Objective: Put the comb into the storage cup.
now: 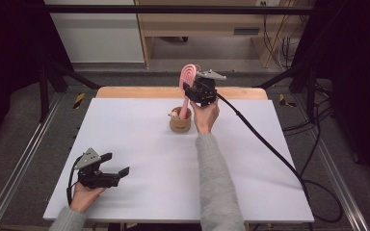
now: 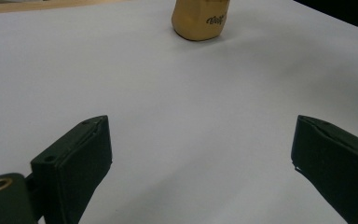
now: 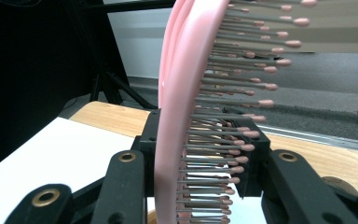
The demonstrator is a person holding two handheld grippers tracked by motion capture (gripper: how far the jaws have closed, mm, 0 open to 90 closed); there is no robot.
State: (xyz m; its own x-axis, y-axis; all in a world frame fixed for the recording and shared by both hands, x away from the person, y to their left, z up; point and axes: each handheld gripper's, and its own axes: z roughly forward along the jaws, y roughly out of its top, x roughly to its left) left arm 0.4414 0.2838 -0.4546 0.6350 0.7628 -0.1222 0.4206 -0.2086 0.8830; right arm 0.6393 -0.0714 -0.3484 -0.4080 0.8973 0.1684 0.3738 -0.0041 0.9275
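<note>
My right gripper (image 1: pixel 191 89) is shut on a pink hairbrush (image 1: pixel 188 76), which stands upright over a tan cup (image 1: pixel 180 124) at the back middle of the table. The handle's lower end reaches down into the cup's mouth. A small cream-coloured thing (image 1: pixel 174 114) sticks out of the cup beside it. In the right gripper view the brush (image 3: pixel 186 88) rises between the two black jaws of the gripper (image 3: pixel 196 163), bristles turned to the right. My left gripper (image 1: pixel 116 164) rests open near the front left corner. Nothing is between its jaws (image 2: pixel 200 135), which face the cup (image 2: pixel 199 21).
The white tabletop (image 1: pixel 139 159) has a wooden strip (image 1: pixel 139 92) along its far edge. A black cable (image 1: pixel 265 142) trails from the right gripper across the table's right side and off its edge. Metal rails (image 1: pixel 24 159) run along both sides.
</note>
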